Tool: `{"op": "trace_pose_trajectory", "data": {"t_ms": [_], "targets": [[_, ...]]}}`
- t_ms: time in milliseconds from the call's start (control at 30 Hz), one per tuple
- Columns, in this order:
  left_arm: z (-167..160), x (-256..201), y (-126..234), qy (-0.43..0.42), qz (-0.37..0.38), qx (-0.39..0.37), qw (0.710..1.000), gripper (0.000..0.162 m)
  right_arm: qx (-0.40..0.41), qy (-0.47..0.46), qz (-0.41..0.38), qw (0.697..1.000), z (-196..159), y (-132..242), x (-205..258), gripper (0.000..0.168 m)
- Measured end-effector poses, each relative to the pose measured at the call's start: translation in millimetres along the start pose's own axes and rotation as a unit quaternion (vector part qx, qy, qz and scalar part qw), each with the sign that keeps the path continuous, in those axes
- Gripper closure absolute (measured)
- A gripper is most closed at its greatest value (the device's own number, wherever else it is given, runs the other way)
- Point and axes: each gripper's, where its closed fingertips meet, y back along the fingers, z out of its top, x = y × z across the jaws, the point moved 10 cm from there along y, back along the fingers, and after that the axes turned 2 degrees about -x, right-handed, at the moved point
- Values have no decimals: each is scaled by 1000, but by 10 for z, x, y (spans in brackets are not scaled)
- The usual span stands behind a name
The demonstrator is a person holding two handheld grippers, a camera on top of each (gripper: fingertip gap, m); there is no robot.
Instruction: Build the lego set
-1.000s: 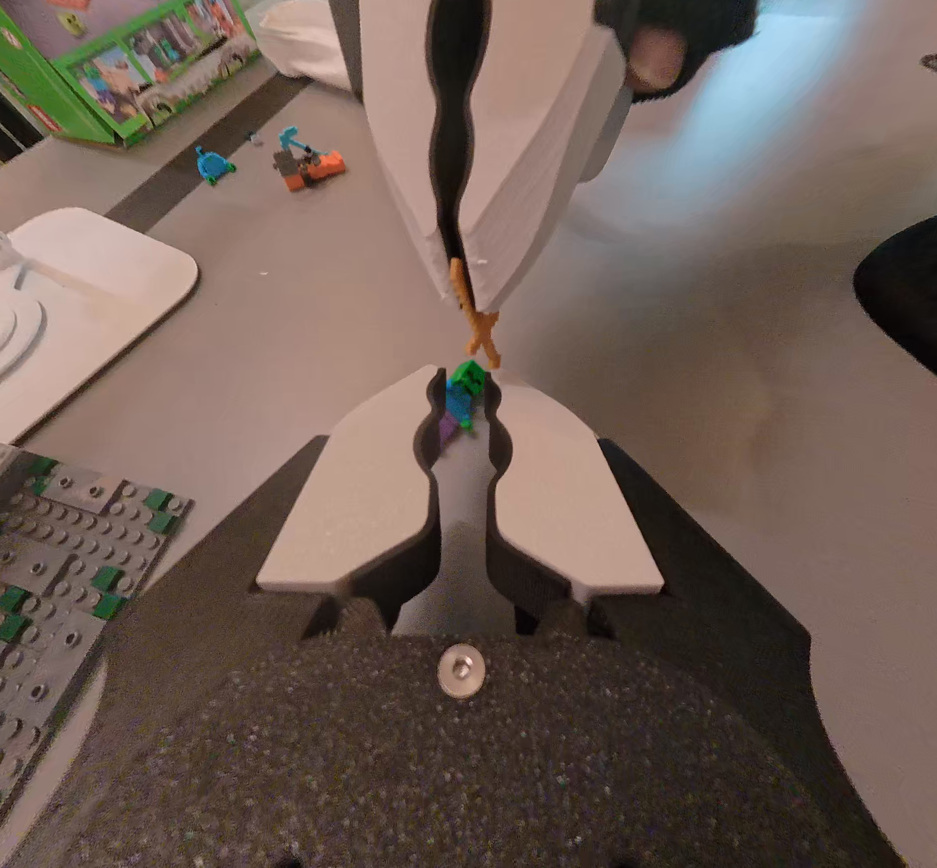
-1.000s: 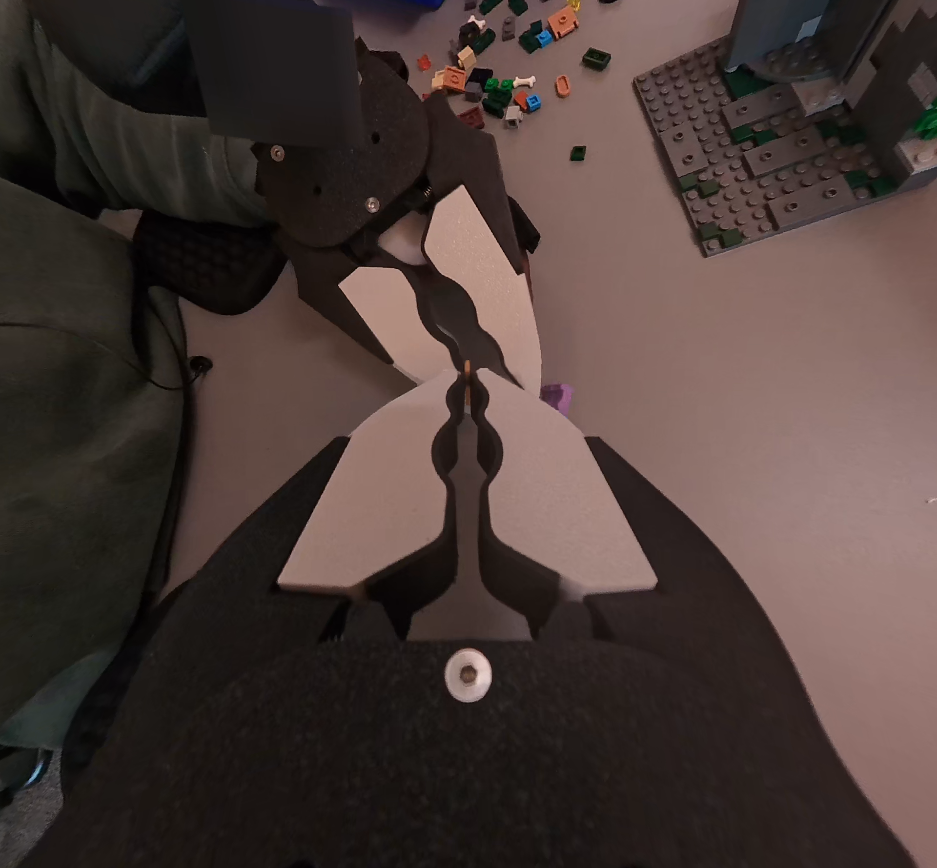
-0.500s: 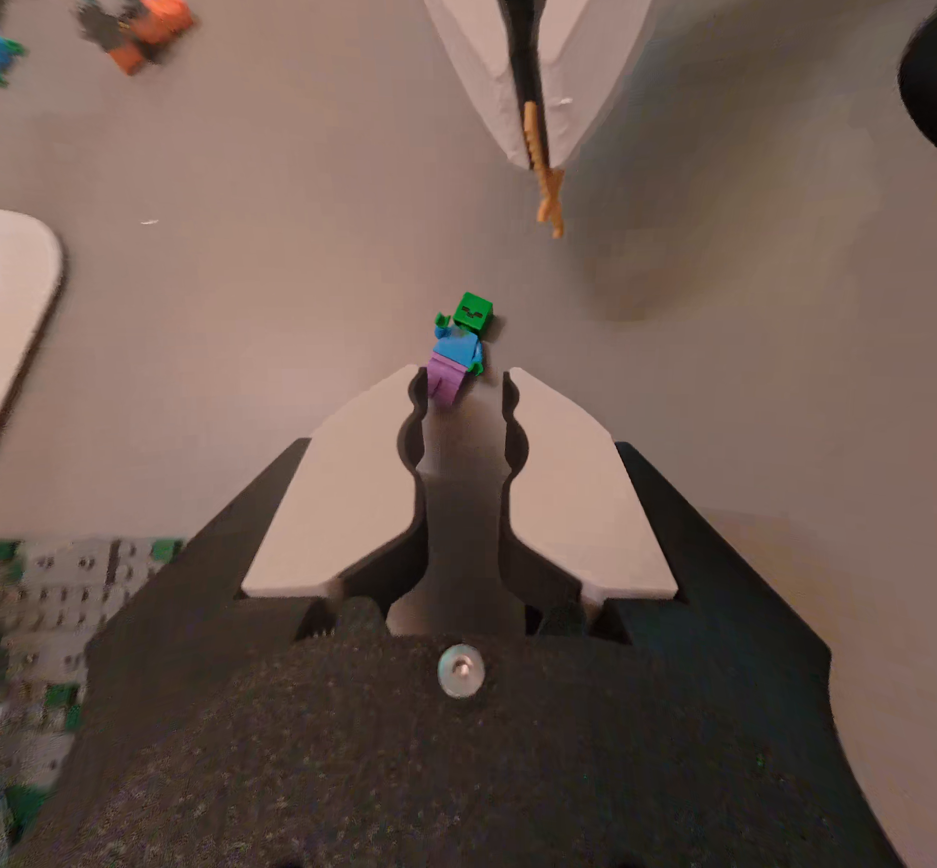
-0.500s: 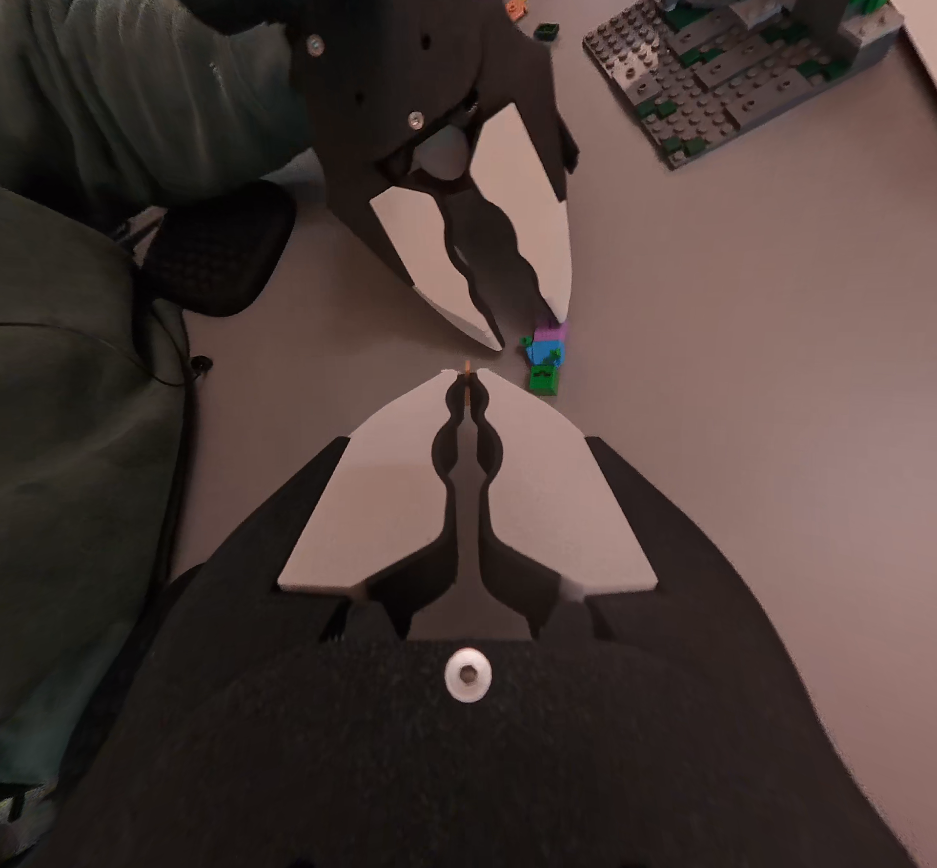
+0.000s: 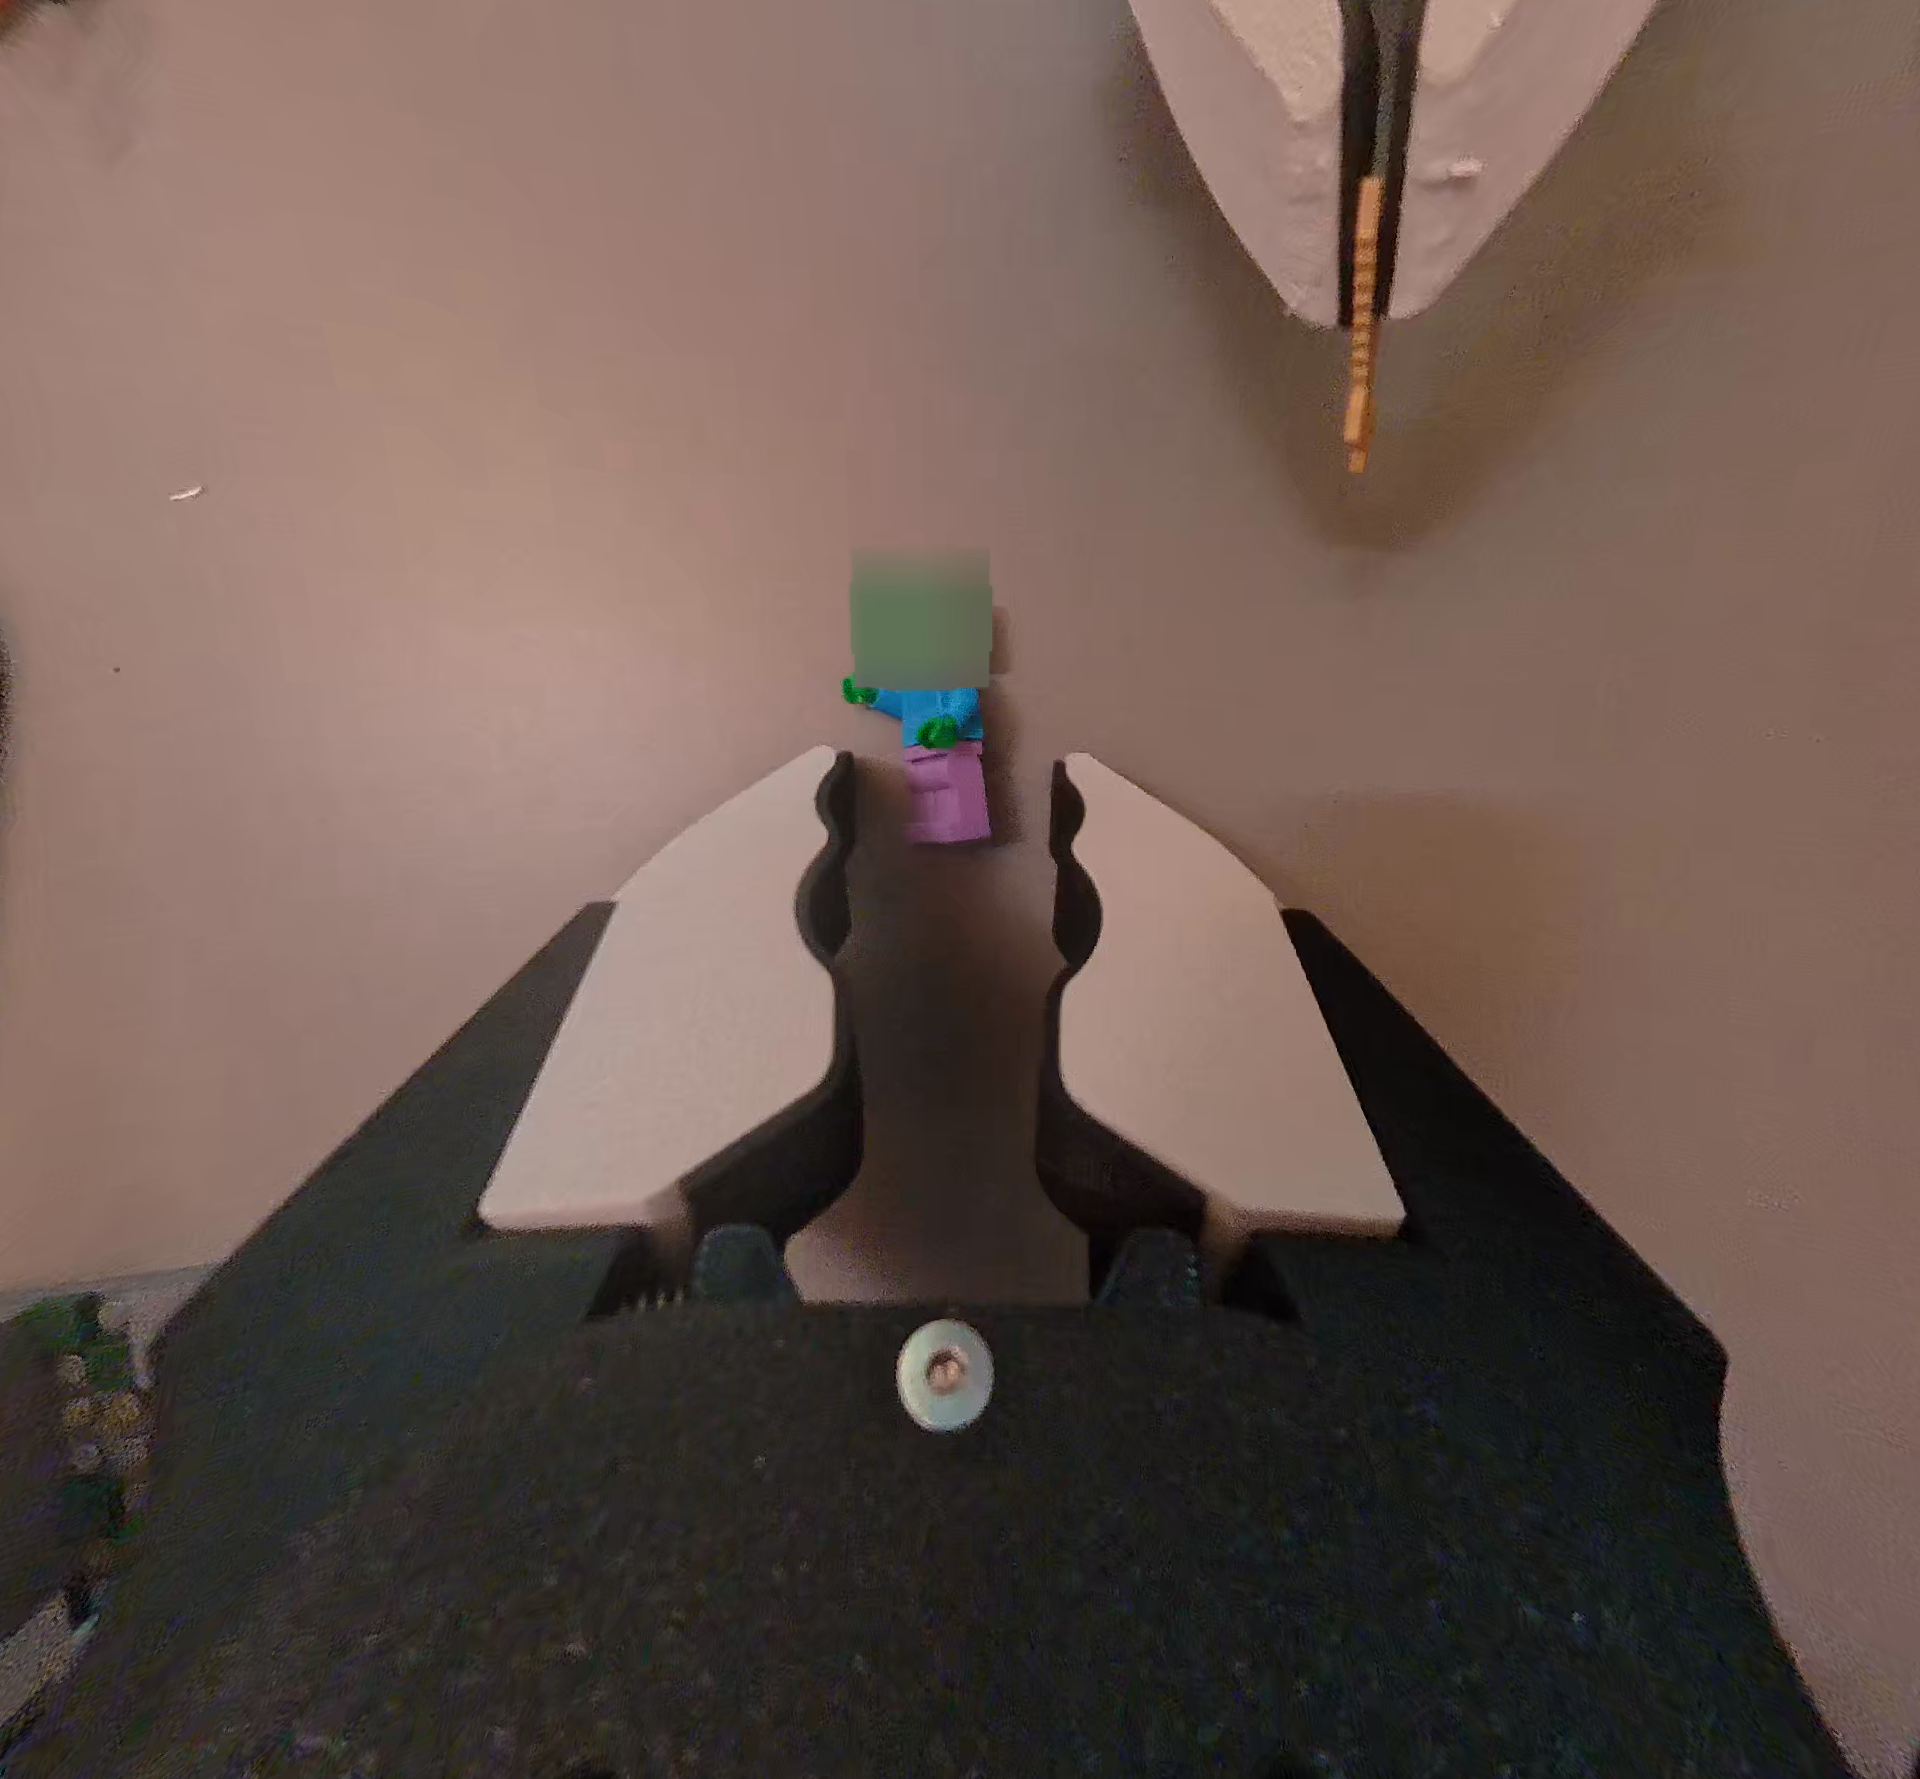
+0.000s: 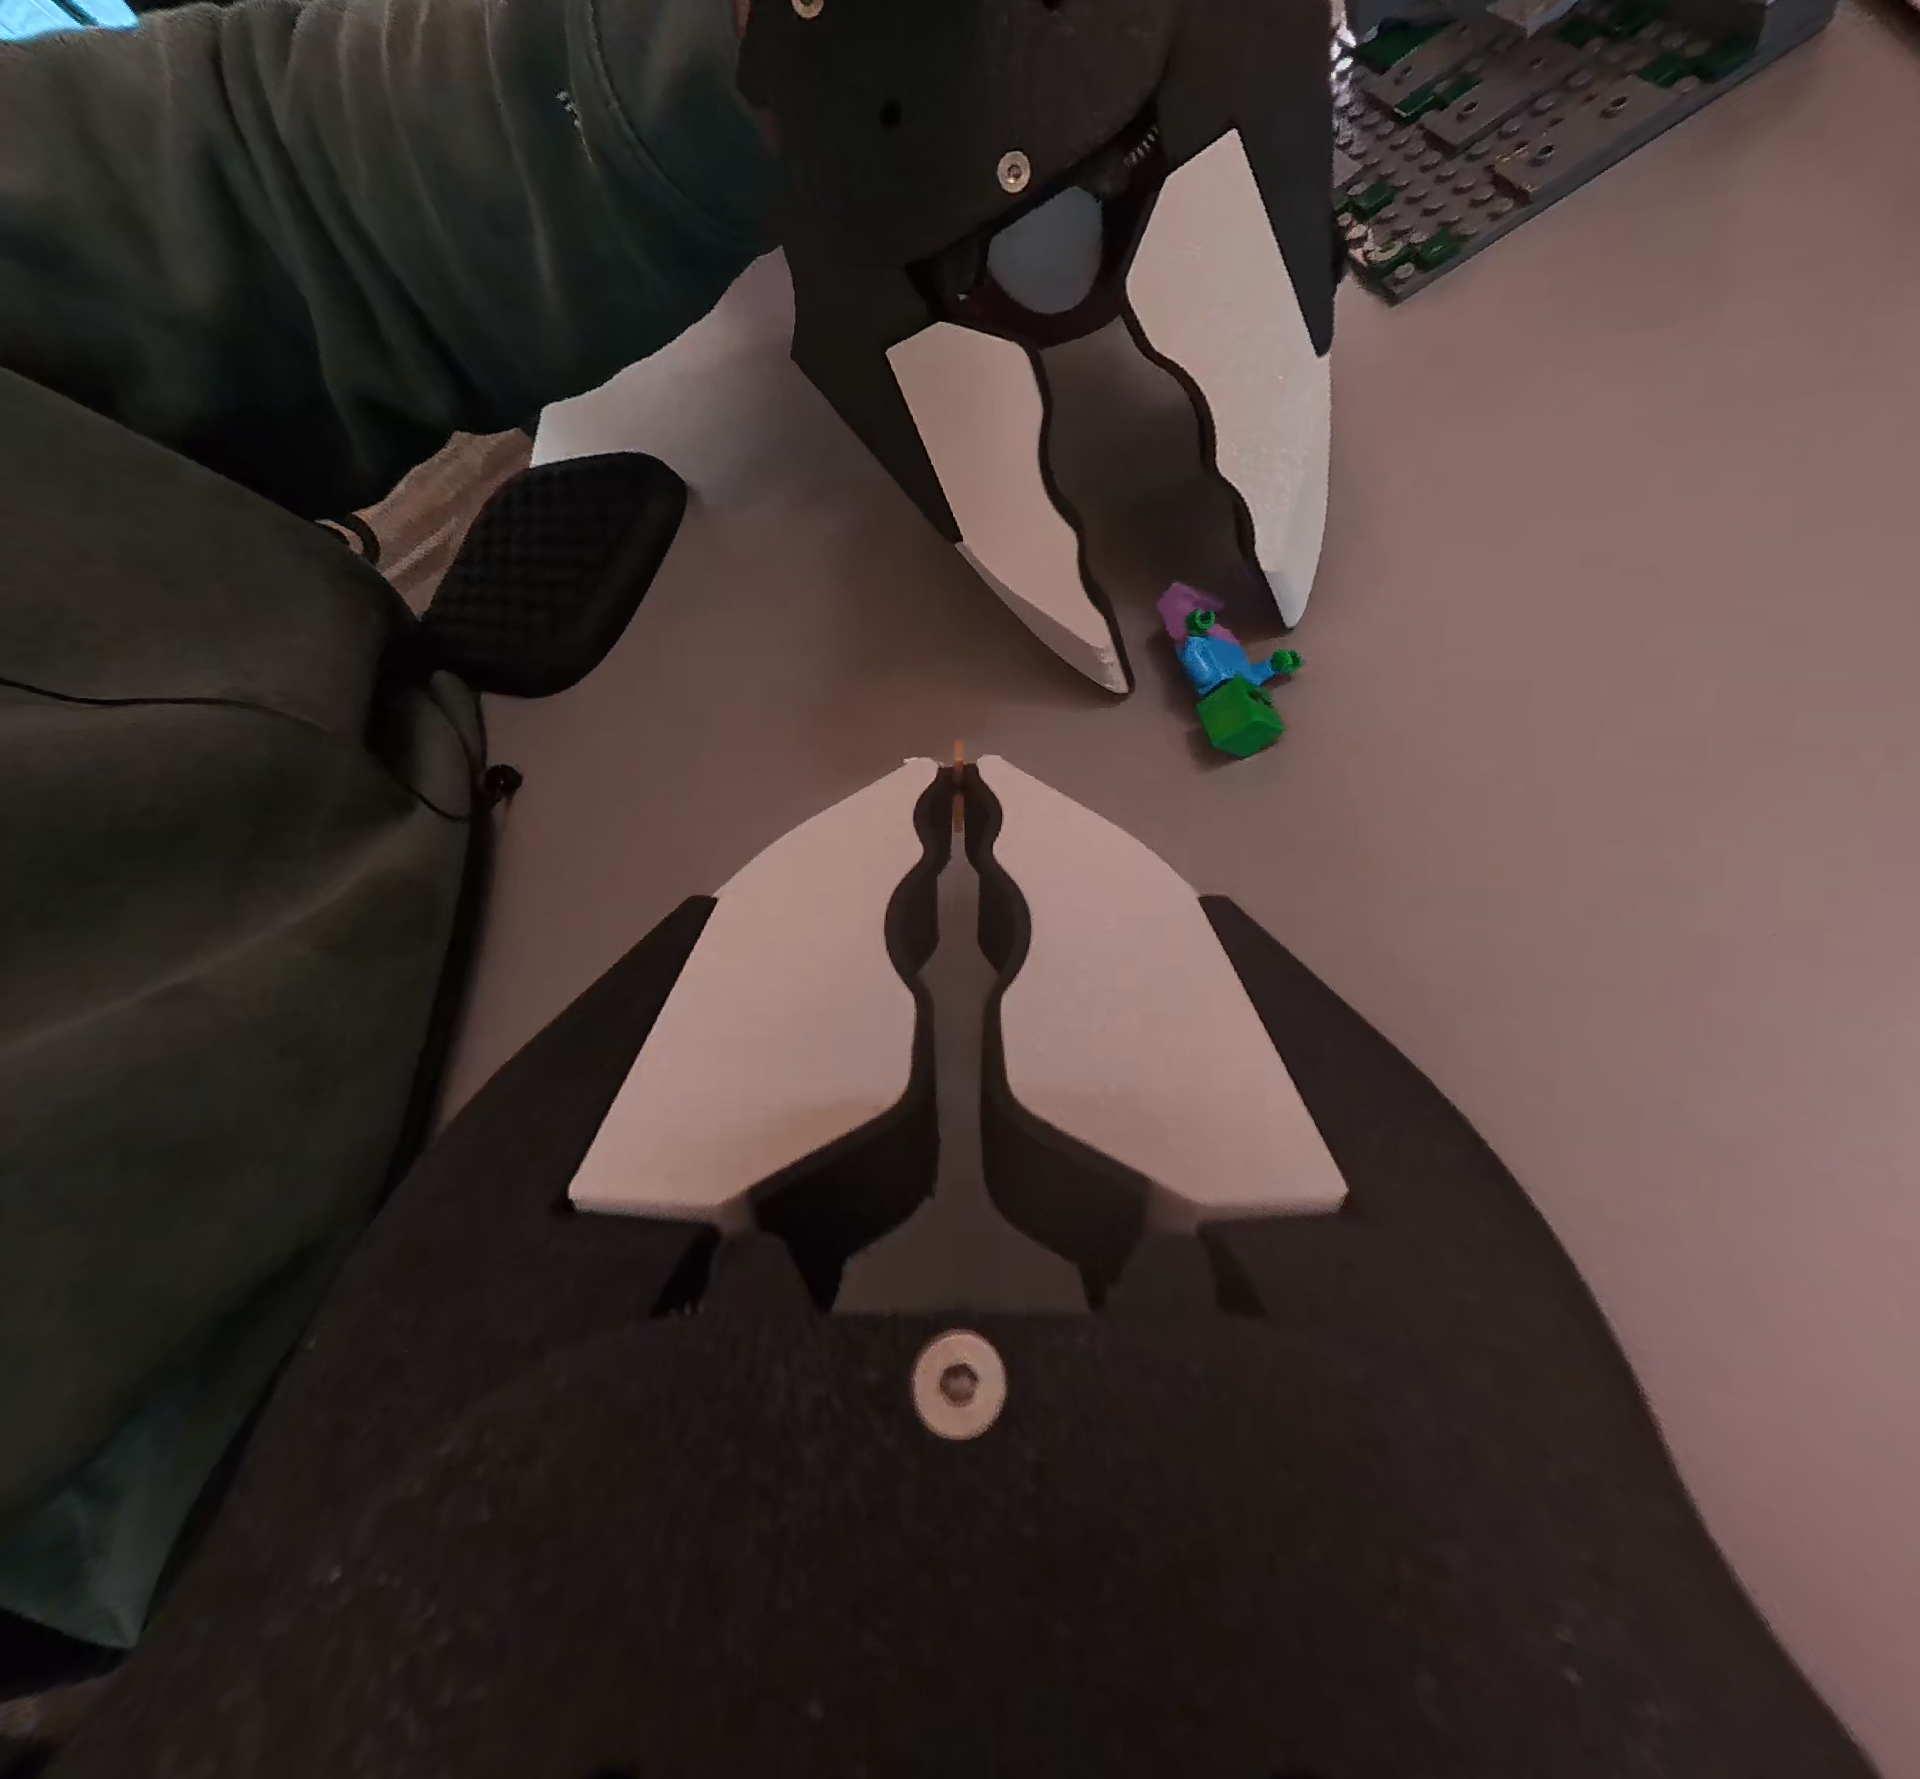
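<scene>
A plain grey table (image 5: 416,379) fills both views, and it is mostly bare in the middle. A little figure (image 5: 940,763) with a green head, blue top and purple legs lies flat on it. The left tongs (image 5: 948,763) are spread apart, with 1 tip on each side of the purple legs, not squeezing yet. The right tongs (image 6: 957,763) are pinched tight on a thin gold piece (image 5: 1363,337), which pokes out past their tips. They hang a little way off from the figure.

I think the step is giving the figure its gold piece to hold. Next, the left tongs likely need to close on the figure and lift it. Then the gold piece must slide into 1 of the tiny green hands, which calls for very careful aiming.

The figure's head is blurred over in the left wrist view. In the right wrist view only a tiny bit of the gold piece shows, so its shape is hard to tell. The grey and green castle build (image 6: 1558,98) is cut off at the top edge. A person's dark green sleeve (image 6: 364,171) hides much of the left side. An orange thing in the far corner of the left wrist view is too cut off to name.
</scene>
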Motion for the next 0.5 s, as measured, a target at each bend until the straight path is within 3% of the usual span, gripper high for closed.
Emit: {"op": "trace_pose_trajectory", "data": {"t_ms": [133, 233, 500], "targets": [[22, 33, 0, 46, -10, -2, 999, 129, -13, 1, 6, 1000, 15, 8, -31, 167], [19, 26, -9, 64, 21, -2, 998, 149, -27, -2, 6, 1000, 22, 20, -57, 167], [-2, -412, -68, -28, 192, -30, 980, 154, -120, -68, -15, 990, 46, 41, -100, 167]]}}
